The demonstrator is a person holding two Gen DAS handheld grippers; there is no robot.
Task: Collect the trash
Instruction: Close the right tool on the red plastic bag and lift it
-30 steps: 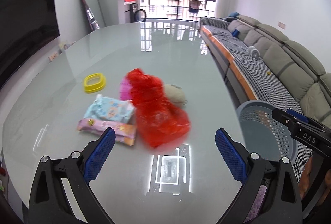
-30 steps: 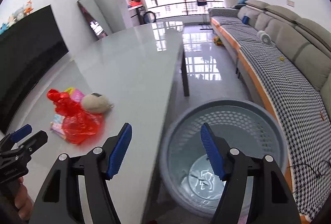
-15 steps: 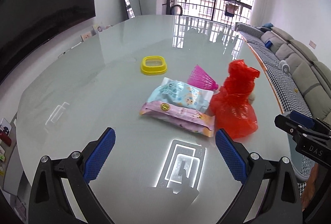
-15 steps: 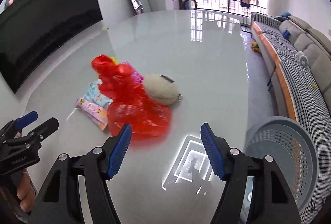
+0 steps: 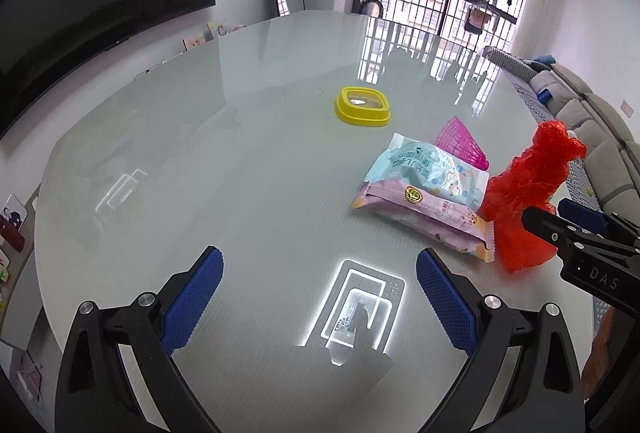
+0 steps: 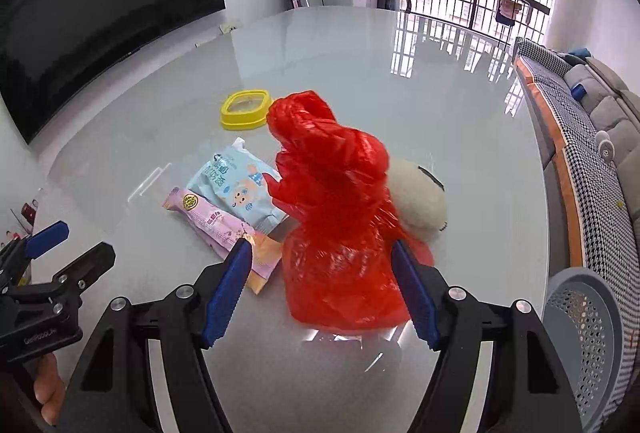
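Glossy grey table [image 5: 248,137], red bag [image 6: 340,217], sofa [image 6: 592,137] beside

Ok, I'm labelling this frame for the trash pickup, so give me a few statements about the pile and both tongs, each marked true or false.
1. The right tongs are open, with the red plastic bag between their tips. True.
2. The left tongs grip the pink wipes pack. False: they are open over bare table.
3. The blue wipes pack lies on the pink one. True.
4. The yellow frame sits inside the grey basket. False: it lies on the table.
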